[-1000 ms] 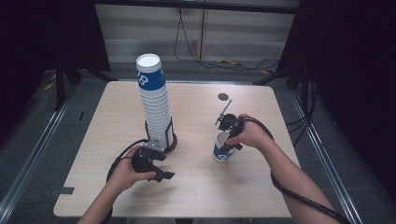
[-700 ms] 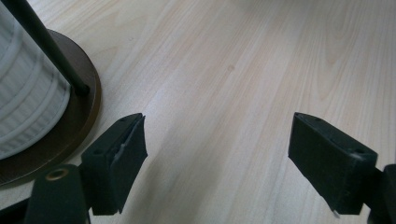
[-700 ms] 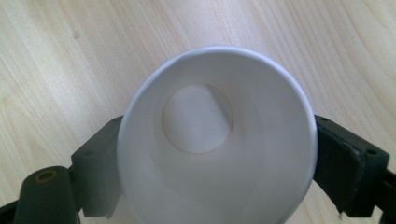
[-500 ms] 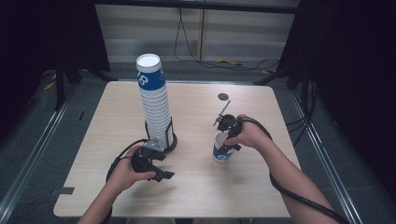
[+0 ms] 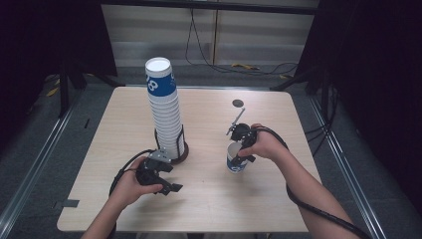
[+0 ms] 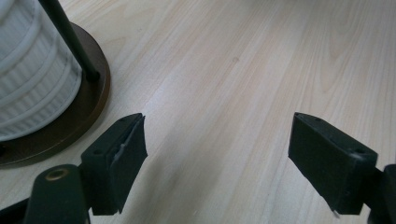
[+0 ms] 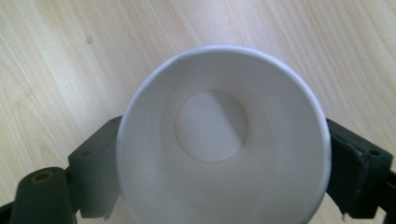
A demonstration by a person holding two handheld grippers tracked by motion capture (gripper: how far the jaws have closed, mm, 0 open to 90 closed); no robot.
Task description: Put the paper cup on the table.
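Observation:
A tall stack of white and blue paper cups [image 5: 163, 112] stands in a wire holder on a round brown base [image 5: 182, 154] at the middle left of the wooden table [image 5: 209, 209]. My left gripper [image 5: 171, 178] lies low just in front of that base, open, with only bare wood between its jaws [image 6: 217, 140]; the stack's bottom cups [image 6: 32, 88] and the base [image 6: 91, 109] sit at its left. My right gripper [image 5: 239, 155] is shut on a single paper cup [image 5: 235, 163], upright at the middle right. I look straight down into this cup [image 7: 224, 154], a jaw pressed on each side.
A small dark round spot [image 5: 238, 103] marks the table behind the right hand. Cables trail from both grippers toward the front edge. Metal rails and a dark floor run along both sides of the table.
The right gripper has sunk very slightly with the cup in its jaws. The left gripper and the cup stack have stayed put.

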